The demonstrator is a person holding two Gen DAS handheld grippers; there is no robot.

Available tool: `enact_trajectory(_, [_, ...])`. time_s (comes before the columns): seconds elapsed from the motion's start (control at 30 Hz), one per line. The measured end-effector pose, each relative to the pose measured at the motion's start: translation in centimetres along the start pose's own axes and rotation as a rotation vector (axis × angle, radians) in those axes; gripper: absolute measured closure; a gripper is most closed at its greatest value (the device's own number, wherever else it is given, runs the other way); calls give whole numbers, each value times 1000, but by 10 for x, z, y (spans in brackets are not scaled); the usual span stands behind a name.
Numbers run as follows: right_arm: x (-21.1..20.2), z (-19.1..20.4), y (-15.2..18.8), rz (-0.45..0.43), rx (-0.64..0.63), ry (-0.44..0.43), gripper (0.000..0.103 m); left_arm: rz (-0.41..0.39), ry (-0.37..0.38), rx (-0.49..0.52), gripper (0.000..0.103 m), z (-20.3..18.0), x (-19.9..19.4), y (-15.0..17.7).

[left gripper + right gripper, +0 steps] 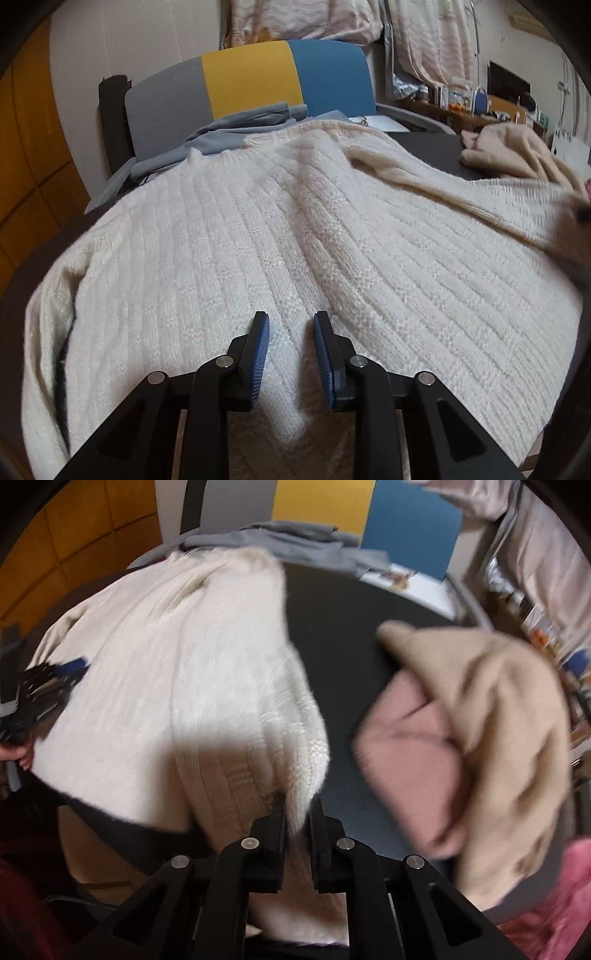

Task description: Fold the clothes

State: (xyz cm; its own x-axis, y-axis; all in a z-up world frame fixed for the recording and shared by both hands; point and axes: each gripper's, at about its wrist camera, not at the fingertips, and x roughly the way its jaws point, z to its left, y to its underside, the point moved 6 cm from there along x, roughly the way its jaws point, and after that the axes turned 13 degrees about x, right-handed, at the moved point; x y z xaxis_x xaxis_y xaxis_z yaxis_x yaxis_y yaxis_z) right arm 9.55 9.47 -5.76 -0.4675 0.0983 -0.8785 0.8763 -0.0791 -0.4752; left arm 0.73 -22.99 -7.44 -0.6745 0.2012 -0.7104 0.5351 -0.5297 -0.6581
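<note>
A cream ribbed knit sweater (295,221) lies spread over a dark round table (424,142). My left gripper (291,325) is shut on a thick ridge of its fabric near the front edge, and creases run away from the pinch. In the right wrist view the sweater (166,672) covers the table's left half, with its right part lifted and folded over. My right gripper (297,805) is shut on that raised edge. The left gripper (55,679) shows at the sweater's far left edge, with a hand below it.
A beige garment (498,720) lies on a pink one (406,757) on the table's right side. Grey clothes (240,129) are piled at the back, in front of a grey, yellow and blue chair back (251,77). Bare dark tabletop (340,646) shows between the garments.
</note>
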Motion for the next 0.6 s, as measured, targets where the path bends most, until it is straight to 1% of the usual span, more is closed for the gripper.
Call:
enact_trajectory(0.07, [-11, -23, -19, -32, -17, 65, 93, -5, 12, -19, 78, 2, -1, 1])
enact_trajectory(0.17, [-19, -52, -61, -74, -20, 172, 93, -5, 26, -41, 78, 4, -2, 0])
enact_trajectory(0.3, [-16, -103, -118, -109, 6, 312, 93, 16, 17, -23, 78, 3, -2, -1])
enact_trajectory(0.4, [-9, -131, -152, -121, 46, 370, 93, 12, 33, -37, 78, 8, -2, 1])
enact_trajectory(0.5, [1, -154, -183, -135, 85, 404, 93, 9, 48, -51, 78, 12, -1, 3])
enact_trajectory(0.6, [8, -170, -203, -138, 90, 464, 93, 6, 63, -65, 78, 17, 0, 4])
